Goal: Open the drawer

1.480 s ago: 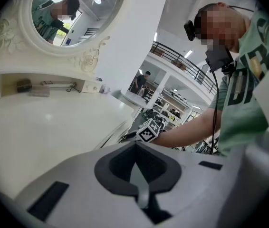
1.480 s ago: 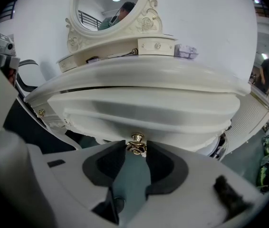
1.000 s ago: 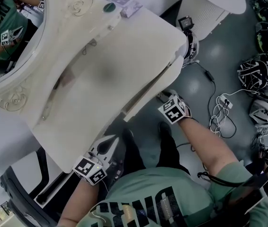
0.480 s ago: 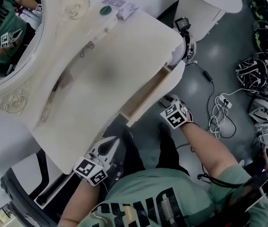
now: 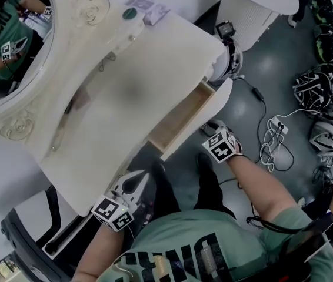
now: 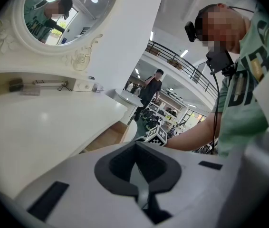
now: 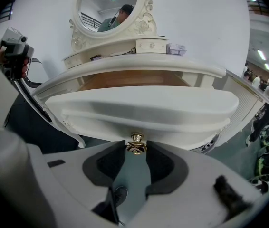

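Note:
The cream dressing table (image 5: 125, 98) has one drawer (image 5: 184, 117) pulled partly out, its wooden inside showing. In the right gripper view the drawer front (image 7: 139, 109) fills the middle, with a small gold knob (image 7: 136, 144) at its lower edge. My right gripper (image 7: 136, 149) is shut on that knob, one pad on each side. From the head view, the right gripper (image 5: 210, 129) sits at the drawer's front. My left gripper (image 5: 132, 182) hovers by the table's near edge. Its jaws (image 6: 136, 146) are shut with nothing between them.
An oval mirror (image 5: 7, 40) stands at the table's back left, with small boxes (image 5: 152, 7) behind the top. Cables and dark headsets (image 5: 325, 93) litter the floor to the right. A black chair frame (image 5: 31, 239) is at lower left. A person (image 6: 151, 87) stands far off.
The drawer has slid further out of the table, from a narrow gap to showing its wooden inside. My right gripper moved back with the knob. The left gripper stayed put.

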`<control>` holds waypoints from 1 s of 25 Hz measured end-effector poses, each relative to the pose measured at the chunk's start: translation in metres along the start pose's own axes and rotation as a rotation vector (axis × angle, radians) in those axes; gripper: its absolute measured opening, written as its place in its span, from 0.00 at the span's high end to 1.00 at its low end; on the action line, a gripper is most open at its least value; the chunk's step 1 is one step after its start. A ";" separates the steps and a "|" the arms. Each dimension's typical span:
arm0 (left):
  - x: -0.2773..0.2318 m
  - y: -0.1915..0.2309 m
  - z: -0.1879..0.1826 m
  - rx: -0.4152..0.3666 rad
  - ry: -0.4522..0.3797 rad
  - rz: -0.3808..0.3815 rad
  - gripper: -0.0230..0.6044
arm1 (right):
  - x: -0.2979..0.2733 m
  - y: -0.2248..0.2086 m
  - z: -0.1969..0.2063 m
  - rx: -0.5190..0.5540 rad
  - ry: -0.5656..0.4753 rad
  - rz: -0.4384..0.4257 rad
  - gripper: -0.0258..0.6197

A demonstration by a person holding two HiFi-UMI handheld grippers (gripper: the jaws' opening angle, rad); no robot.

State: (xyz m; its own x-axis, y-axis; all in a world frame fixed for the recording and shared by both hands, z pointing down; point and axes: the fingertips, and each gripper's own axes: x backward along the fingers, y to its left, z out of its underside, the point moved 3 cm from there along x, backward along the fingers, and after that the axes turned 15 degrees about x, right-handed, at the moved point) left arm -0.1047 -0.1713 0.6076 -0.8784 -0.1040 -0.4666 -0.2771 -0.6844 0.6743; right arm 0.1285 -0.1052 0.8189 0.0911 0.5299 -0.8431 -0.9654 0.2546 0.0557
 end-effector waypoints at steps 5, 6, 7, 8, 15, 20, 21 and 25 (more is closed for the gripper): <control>-0.001 -0.003 0.001 -0.005 0.005 0.005 0.95 | 0.005 0.002 0.008 -0.002 0.004 0.002 0.74; -0.001 -0.004 0.001 -0.006 0.006 0.006 0.95 | 0.006 0.003 0.010 -0.003 0.005 0.003 0.74; -0.001 -0.004 0.002 -0.006 0.007 0.006 0.95 | 0.007 0.003 0.011 -0.002 0.004 0.005 0.74; -0.001 -0.004 0.003 -0.007 0.009 0.007 0.95 | 0.008 0.003 0.013 -0.001 0.003 0.006 0.74; -0.002 -0.008 0.004 -0.016 0.015 0.012 0.95 | 0.015 0.008 0.025 -0.007 0.007 0.008 0.74; -0.003 -0.013 0.005 -0.020 0.023 0.020 0.95 | 0.019 0.009 0.031 -0.007 0.009 0.009 0.74; -0.003 -0.013 0.006 -0.022 0.023 0.020 0.95 | 0.020 0.010 0.032 -0.006 0.009 0.011 0.74; -0.004 -0.015 0.007 -0.026 0.022 0.024 0.95 | 0.022 0.011 0.036 -0.007 0.005 0.016 0.74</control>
State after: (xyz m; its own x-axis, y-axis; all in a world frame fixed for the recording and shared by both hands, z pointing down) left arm -0.0994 -0.1560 0.6036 -0.8757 -0.1366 -0.4631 -0.2454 -0.7000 0.6706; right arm 0.1286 -0.0611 0.8201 0.0748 0.5301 -0.8446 -0.9685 0.2403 0.0650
